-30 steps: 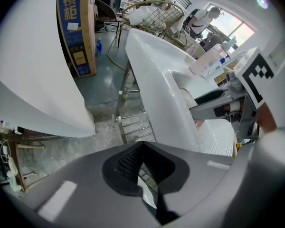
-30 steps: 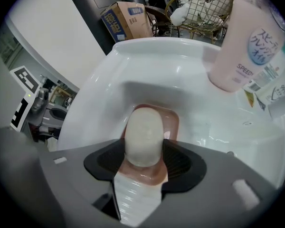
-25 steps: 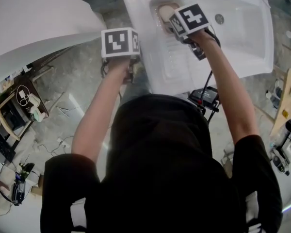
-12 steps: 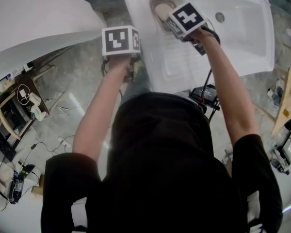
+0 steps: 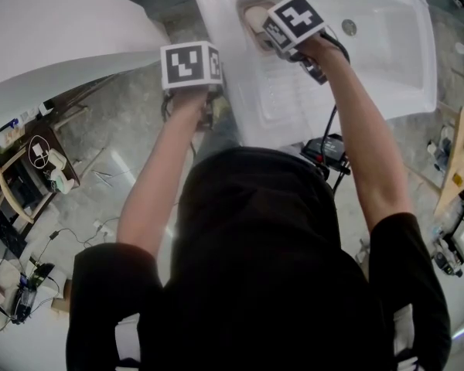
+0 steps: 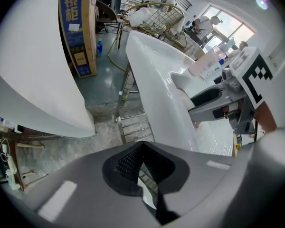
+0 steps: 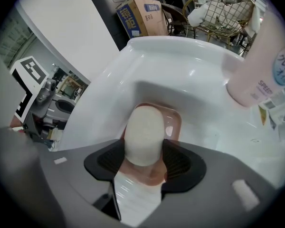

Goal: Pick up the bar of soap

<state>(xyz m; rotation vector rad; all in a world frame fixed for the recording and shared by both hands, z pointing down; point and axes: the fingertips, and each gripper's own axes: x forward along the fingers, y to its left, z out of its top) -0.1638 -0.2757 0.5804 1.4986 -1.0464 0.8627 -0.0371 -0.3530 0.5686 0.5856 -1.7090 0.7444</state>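
The right gripper (image 7: 143, 161) had its jaws closed in on the cream-coloured oval bar of soap (image 7: 143, 133), with one black ribbed pad (image 7: 110, 161) pressed to its left side and the other to its right, so the near end of the bar sat clamped between them. The soap lay in a translucent pinkish-brown plastic soap dish (image 7: 174, 121), and I could not tell whether it had left the dish's floor. The dish sat in the far left corner of the white moulded sink (image 7: 180, 68), close under its curved wall. To the right of the dish stood a pale pink plastic bottle (image 7: 257, 63) with a printed label, apart from the jaws and not in their way. Beyond the sink's far rim were a brown cardboard box (image 7: 141, 12) with blue print and a yellowish wire-frame chair (image 7: 217, 4). The left gripper (image 6: 141, 145) had its jaws brought together at the tips with nothing between them, and through the slit behind them only the grey concrete floor (image 6: 102, 87) and a metal rack (image 6: 135, 125) showed. In the head view it hung to the left of the sink, outside the rim, its marker cube (image 5: 189, 66) level with the near part of the basin and well apart from the right gripper's cube (image 5: 296, 19). A large white curved panel (image 6: 33, 70) filled the left of the scene.
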